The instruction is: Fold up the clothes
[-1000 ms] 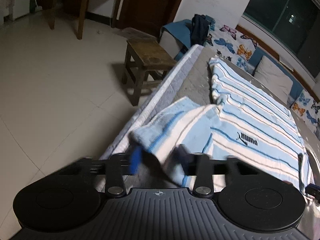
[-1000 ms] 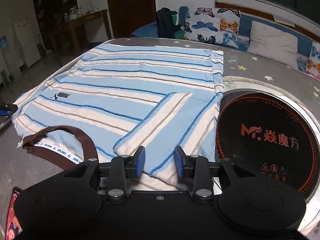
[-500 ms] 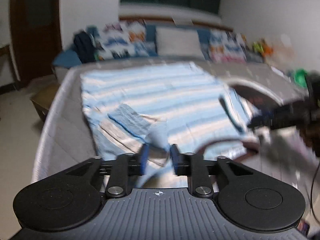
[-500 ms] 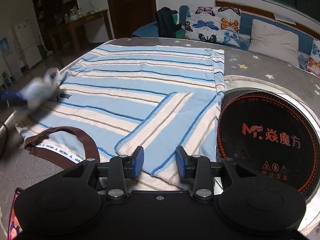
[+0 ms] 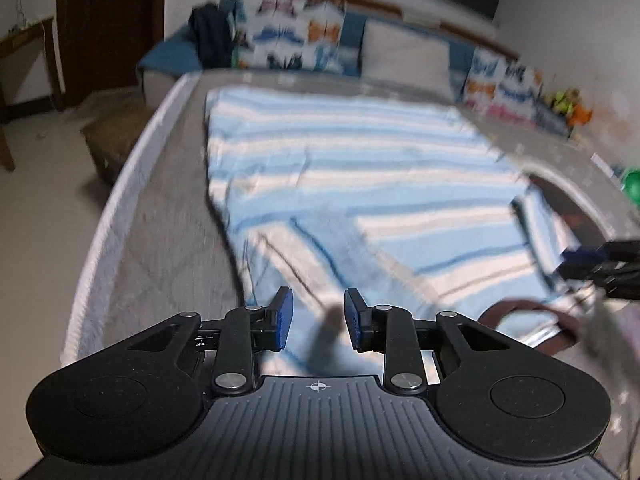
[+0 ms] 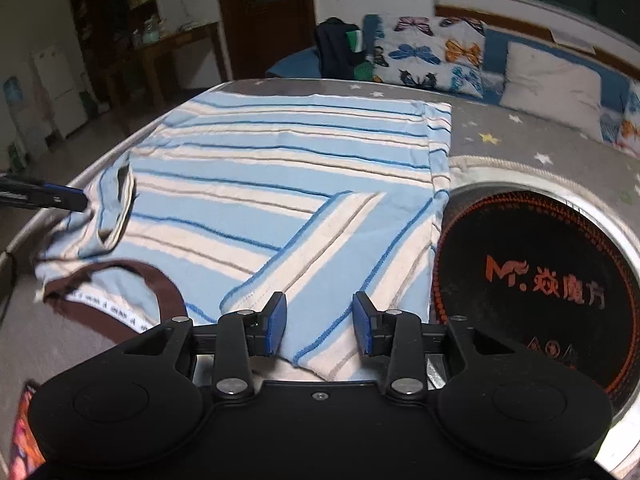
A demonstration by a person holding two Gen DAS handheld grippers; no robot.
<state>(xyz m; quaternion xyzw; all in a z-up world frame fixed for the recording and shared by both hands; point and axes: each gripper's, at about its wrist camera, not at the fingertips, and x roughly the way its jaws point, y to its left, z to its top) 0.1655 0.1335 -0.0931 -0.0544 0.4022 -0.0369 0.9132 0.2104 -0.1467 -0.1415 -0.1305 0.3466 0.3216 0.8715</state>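
Note:
A light blue and white striped shirt (image 6: 280,168) with a brown collar (image 6: 160,288) lies flat on the grey table; it also shows in the left wrist view (image 5: 360,184). Its right sleeve (image 6: 320,256) is folded over the body, and my right gripper (image 6: 316,322) is open just above that sleeve's cuff. My left gripper (image 5: 316,316) is open above the folded left sleeve (image 5: 288,248). In the right wrist view the left gripper (image 6: 76,200) touches the crumpled left sleeve (image 6: 108,216) at the far left.
A black round cooktop (image 6: 540,280) with orange lettering is set in the table right of the shirt. Butterfly cushions (image 6: 432,56) and a white pillow (image 6: 552,76) line the back. A wooden stool (image 5: 116,136) stands on the floor at left.
My left gripper carried the left sleeve inward over the shirt body and opened, letting it go. My right gripper stayed open above the folded right sleeve.

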